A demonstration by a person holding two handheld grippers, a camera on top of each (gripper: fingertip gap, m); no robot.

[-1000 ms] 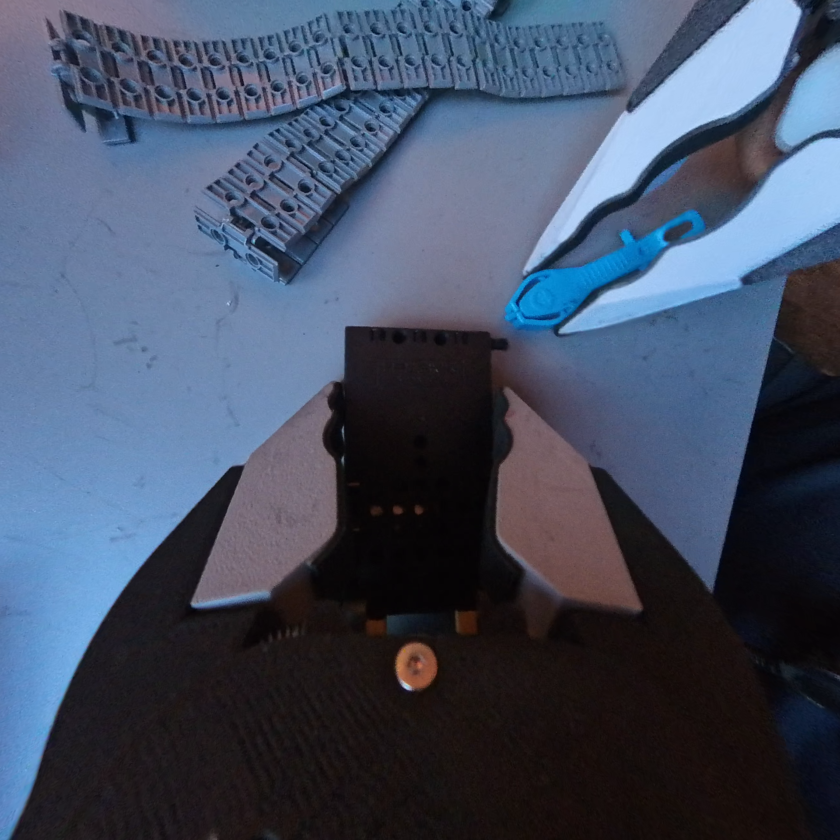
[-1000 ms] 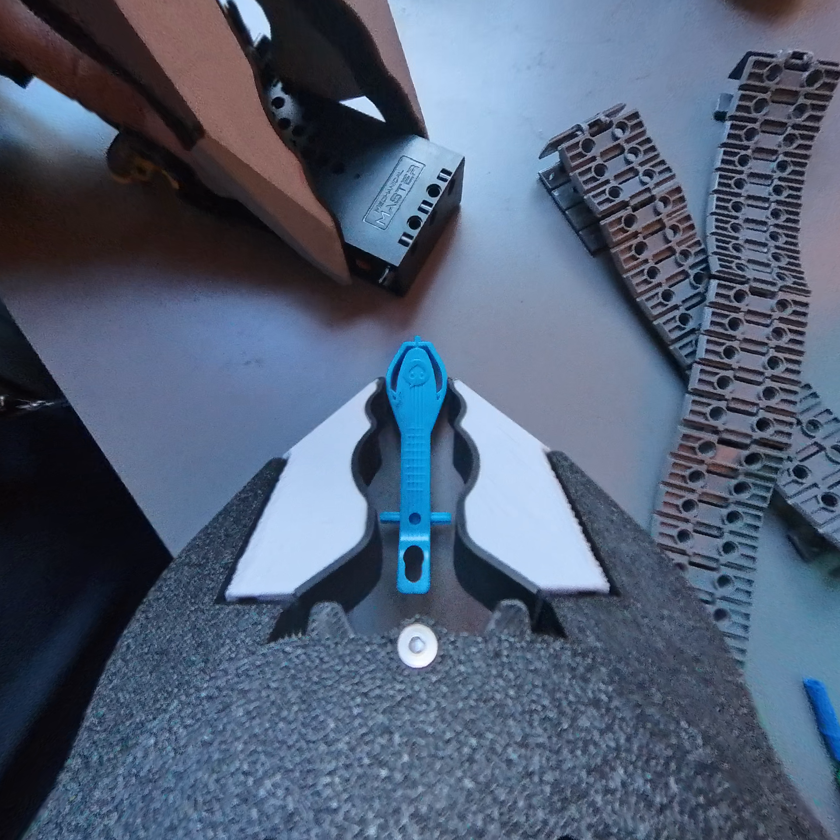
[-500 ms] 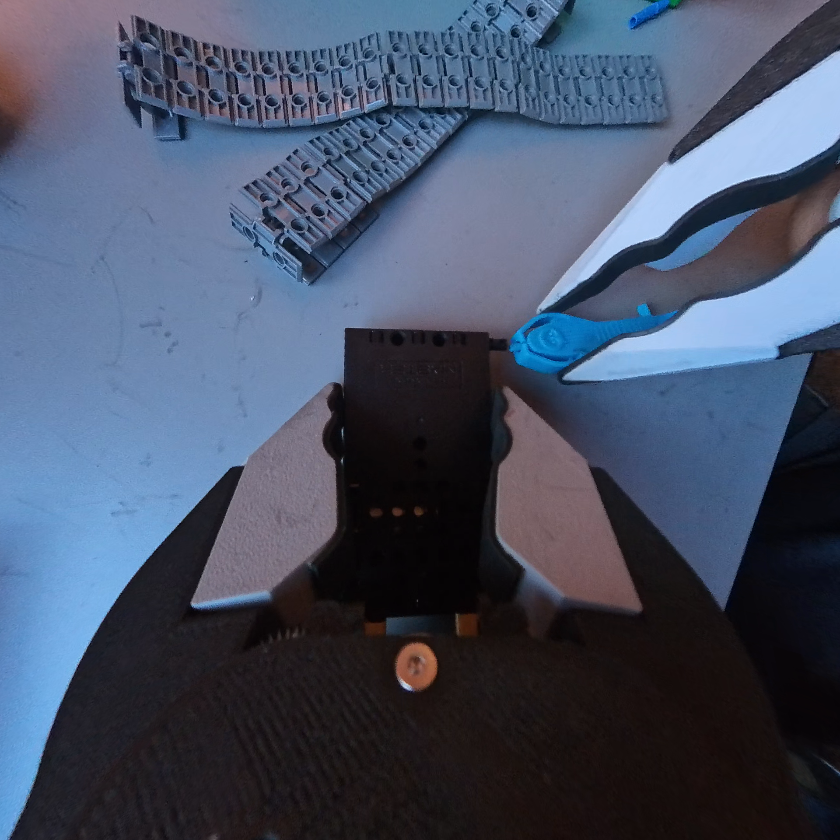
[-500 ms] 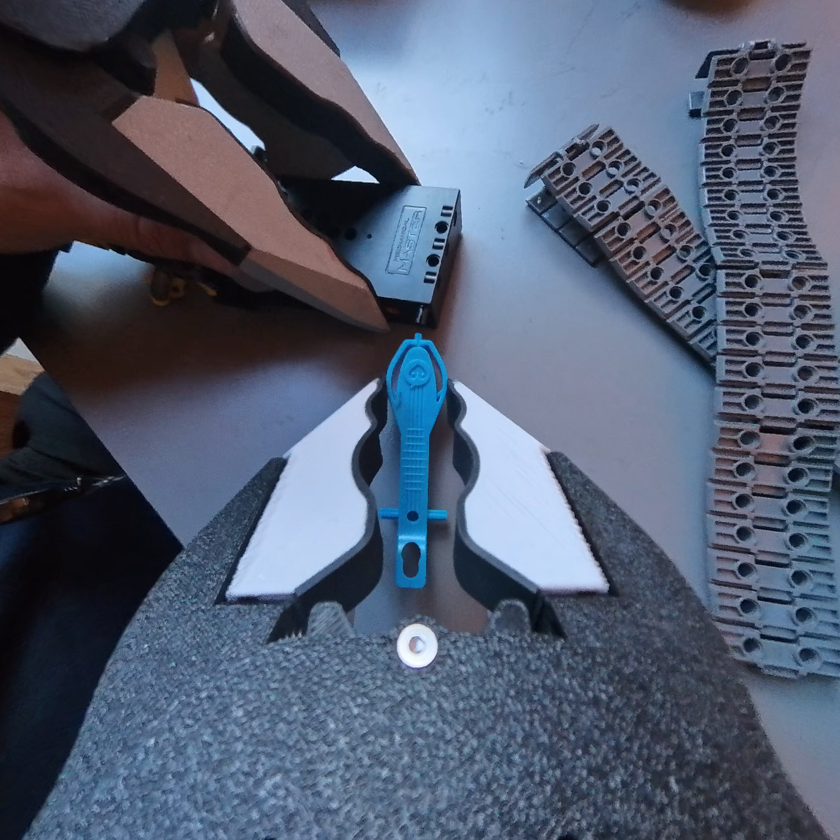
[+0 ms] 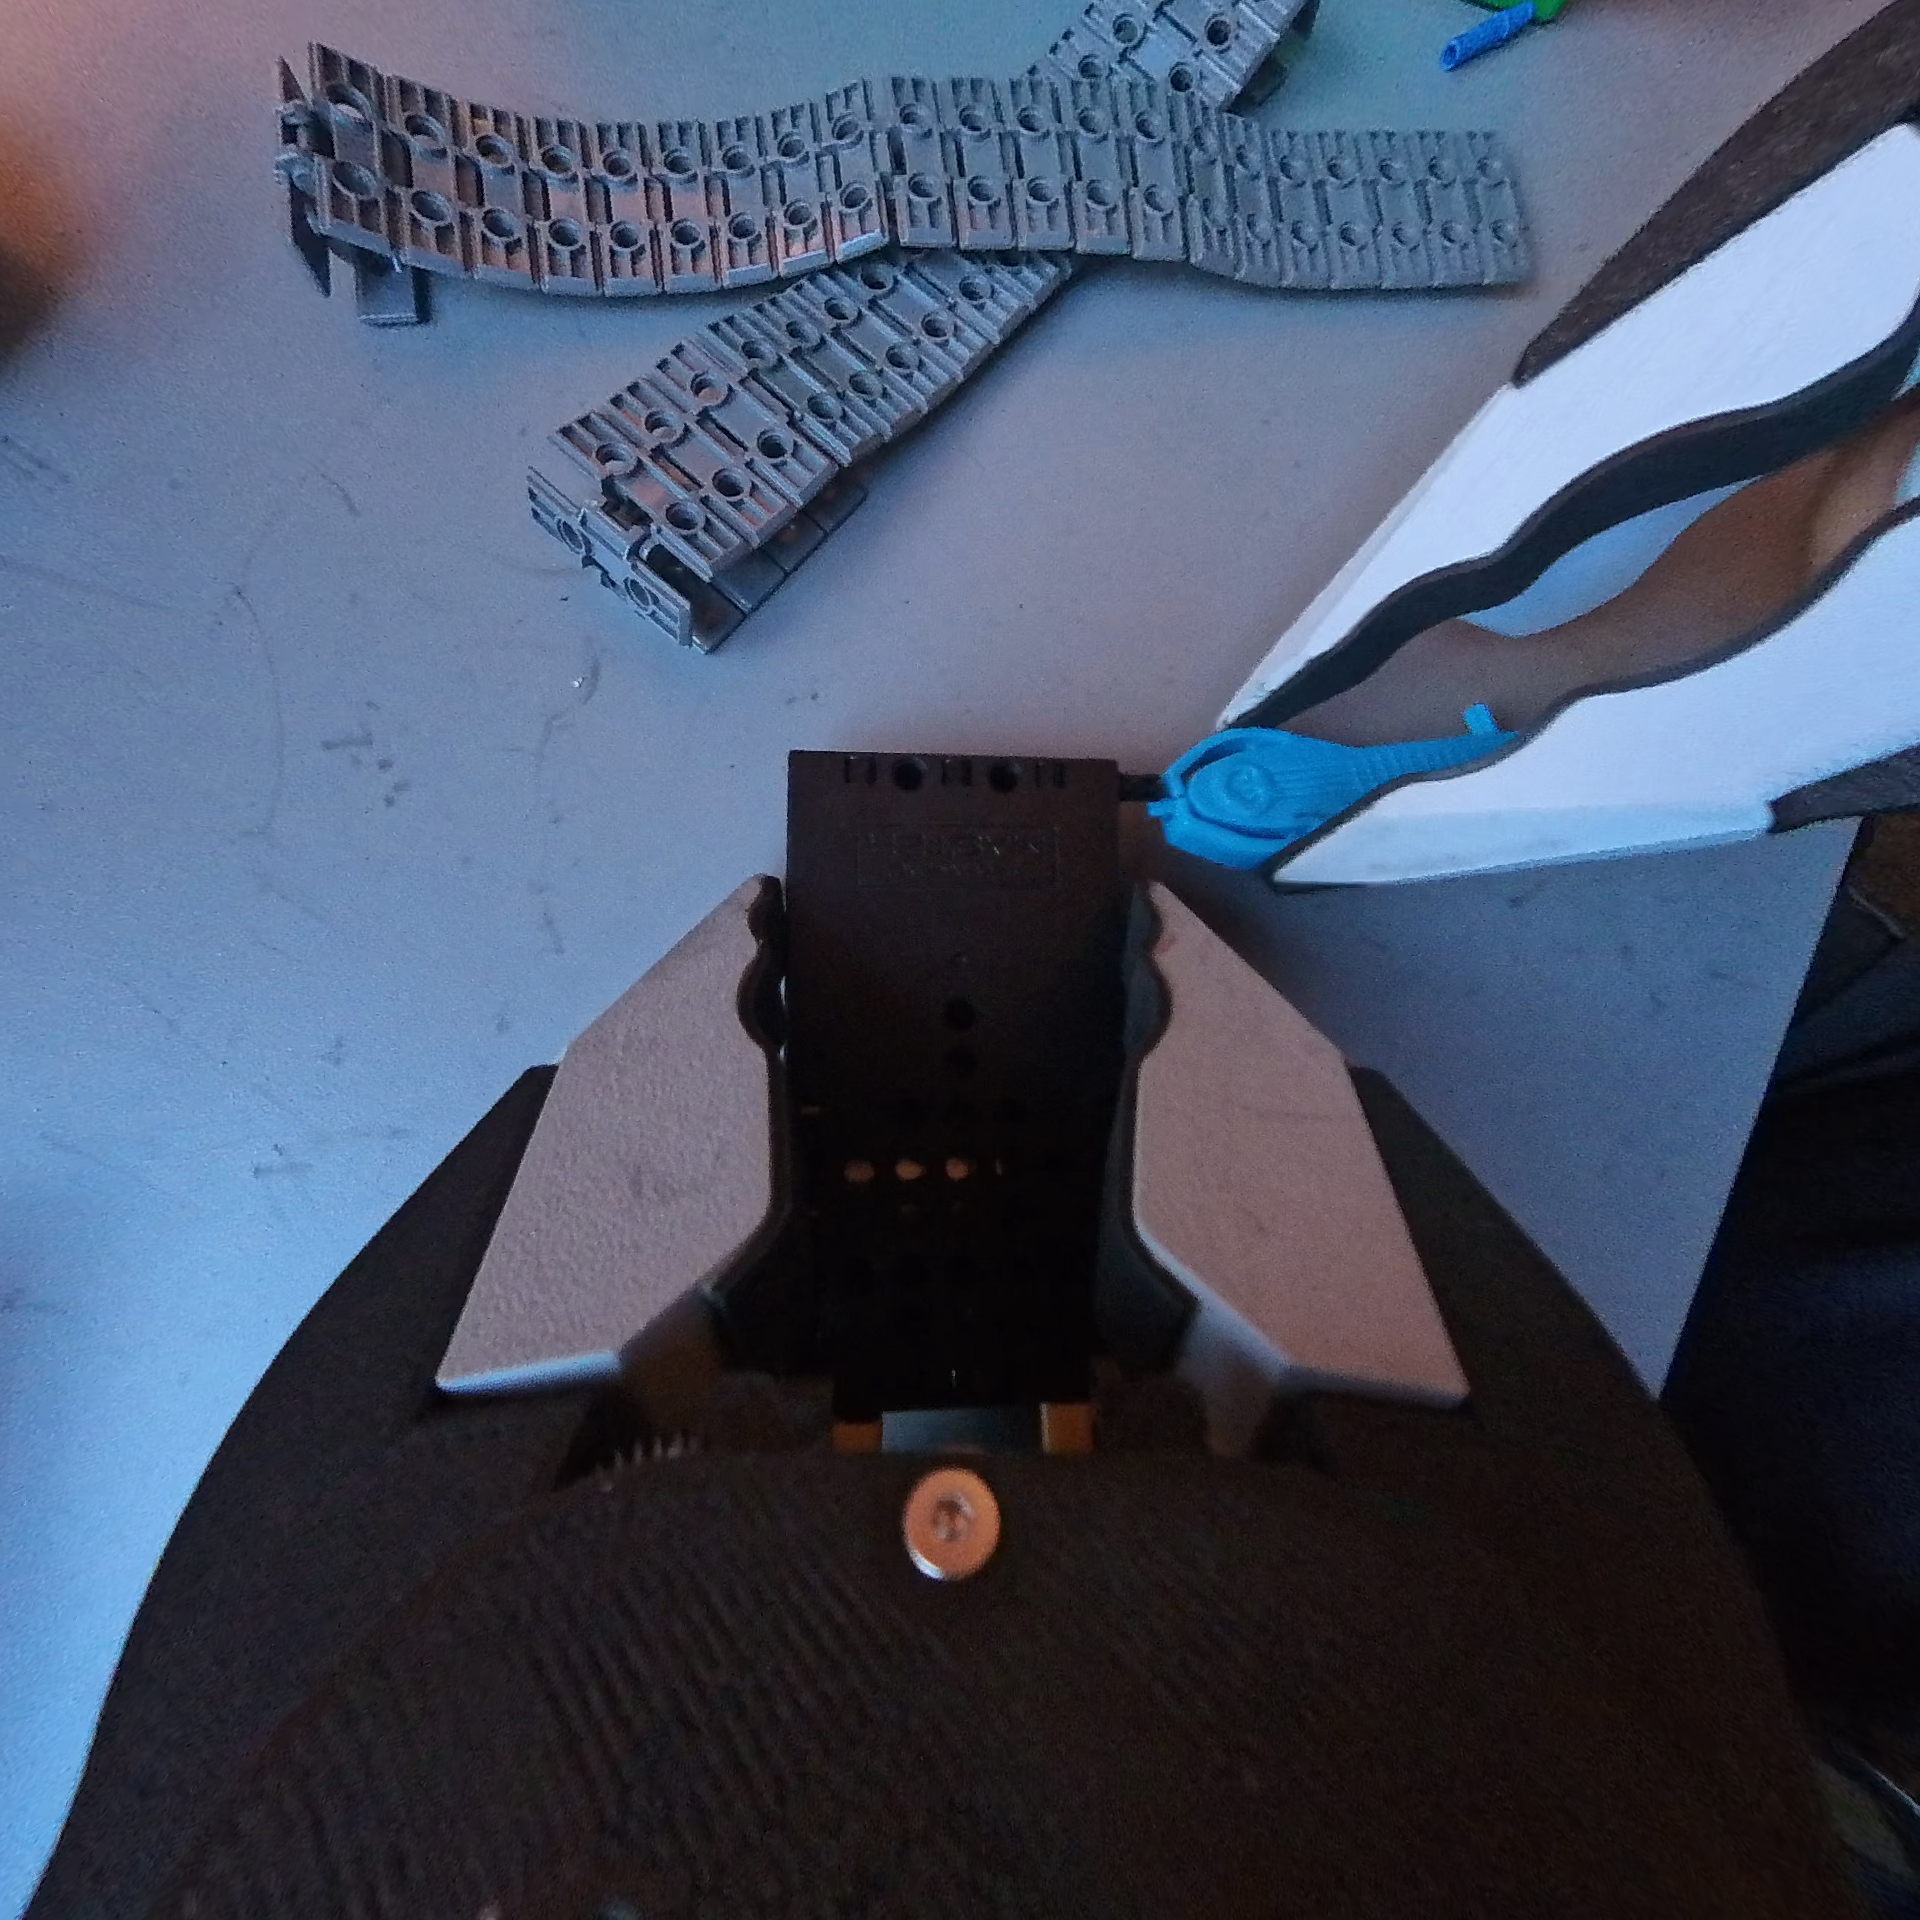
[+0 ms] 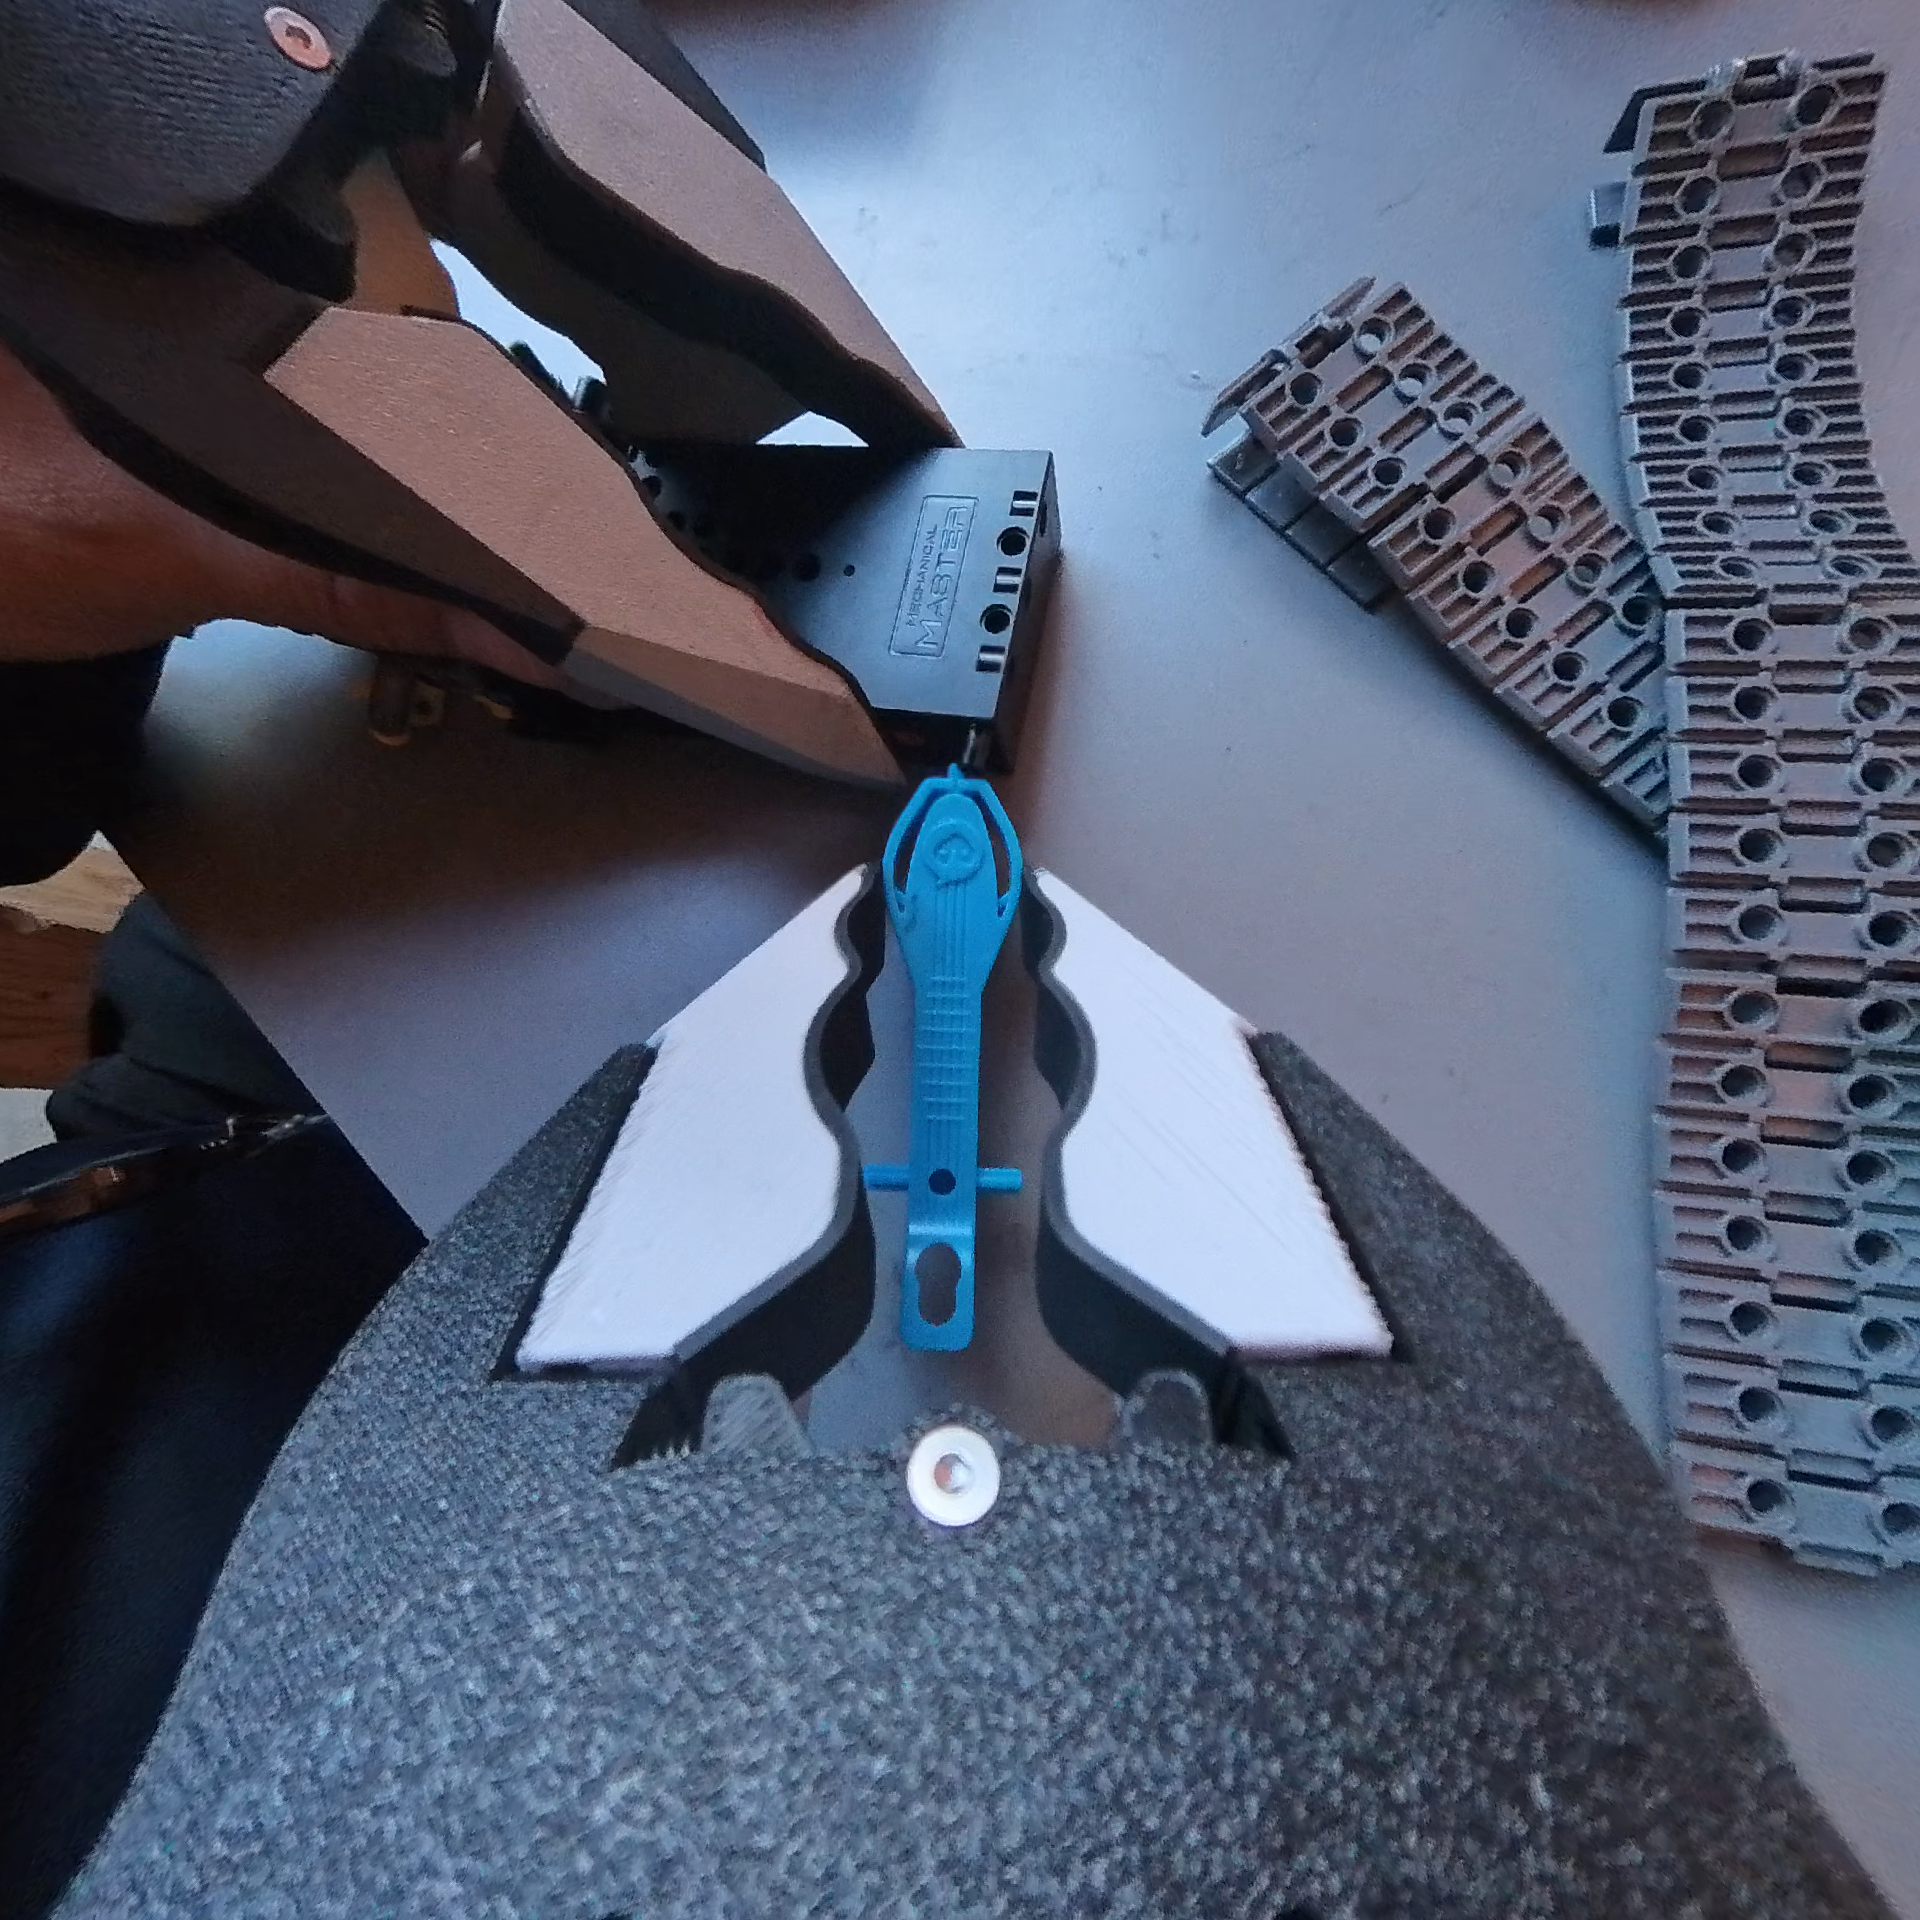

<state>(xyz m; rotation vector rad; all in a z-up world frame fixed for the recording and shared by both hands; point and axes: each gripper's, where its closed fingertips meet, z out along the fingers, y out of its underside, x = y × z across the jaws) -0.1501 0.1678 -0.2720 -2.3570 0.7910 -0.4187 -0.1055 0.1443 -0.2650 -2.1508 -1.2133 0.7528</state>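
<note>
My left gripper is shut on a black box-shaped block with holes in its top, held flat over the grey table. My right gripper is shut on a slim blue plastic tool, its forked head sticking out past the fingertips. The tool's head touches a small black pin at the block's far right corner. In the right wrist view the block sits between the left gripper's brown-lit fingers, and the tool's tip meets the pin at the block's near corner.
Several grey linked track strips lie crossed on the table beyond the block, also at the right of the right wrist view. Small blue and green parts lie at the far edge. The table's edge drops off on the right.
My right gripper has brought the blue tool leftward from clear of the block until its head touches the pin at the block's corner. The left gripper keeps hold of the block.
</note>
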